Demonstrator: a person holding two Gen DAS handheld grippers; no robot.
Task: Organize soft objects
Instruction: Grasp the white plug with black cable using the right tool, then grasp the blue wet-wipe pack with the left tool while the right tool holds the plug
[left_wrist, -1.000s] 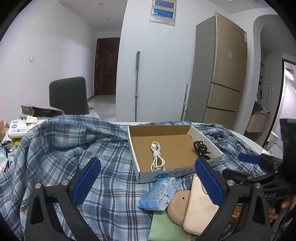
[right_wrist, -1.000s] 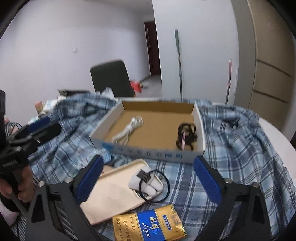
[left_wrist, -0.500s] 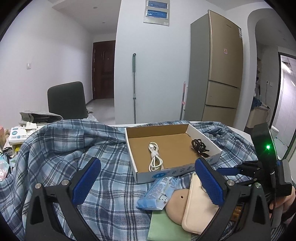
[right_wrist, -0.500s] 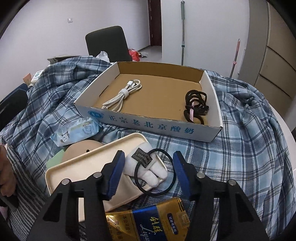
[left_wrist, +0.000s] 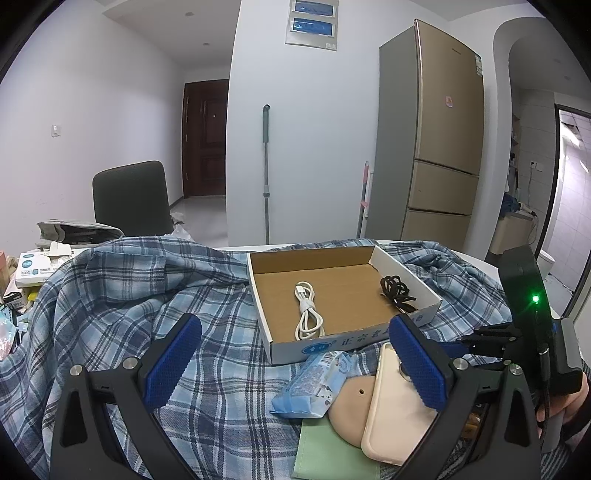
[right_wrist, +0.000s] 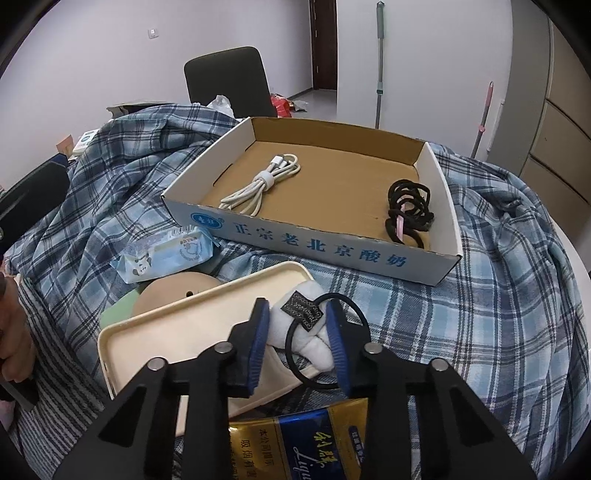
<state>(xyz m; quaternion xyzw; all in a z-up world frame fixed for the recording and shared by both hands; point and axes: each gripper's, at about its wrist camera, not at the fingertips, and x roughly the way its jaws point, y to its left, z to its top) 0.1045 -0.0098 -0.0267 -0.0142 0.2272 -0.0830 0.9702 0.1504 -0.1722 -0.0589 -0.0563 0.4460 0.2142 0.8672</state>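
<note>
Since a second ago the right gripper (right_wrist: 295, 325) has dropped toward the cream tray (right_wrist: 177, 332) and its jaws have drawn in from wide apart; they are closing around the white fluffy hair tie (right_wrist: 295, 325), whose black elastic loop (right_wrist: 347, 306) and dark tag lie between the blue pads (right_wrist: 258, 339). Whether the pads already press on the fluff cannot be told. Just below the fingers lies a gold and blue cigarette pack (right_wrist: 306, 443).

Beyond the tray's left edge sit a round tan object (right_wrist: 173, 291), a green sheet (right_wrist: 118, 314) and a pale blue tissue pack (right_wrist: 166, 254), all on the blue plaid shirt (right_wrist: 480, 314) that covers the worktop. Farther out stands the open cardboard box (right_wrist: 314, 243) with a coiled white cable (right_wrist: 262, 184) on its left side and a bundle of black hair ties (right_wrist: 408, 214) on its right.

In the left wrist view the left gripper (left_wrist: 295, 362) hangs with its jaws spread wide and nothing between them, above the shirt, near the tissue pack and the box. A person's hand (right_wrist: 13, 332) holds it at the left edge of the right wrist view.
</note>
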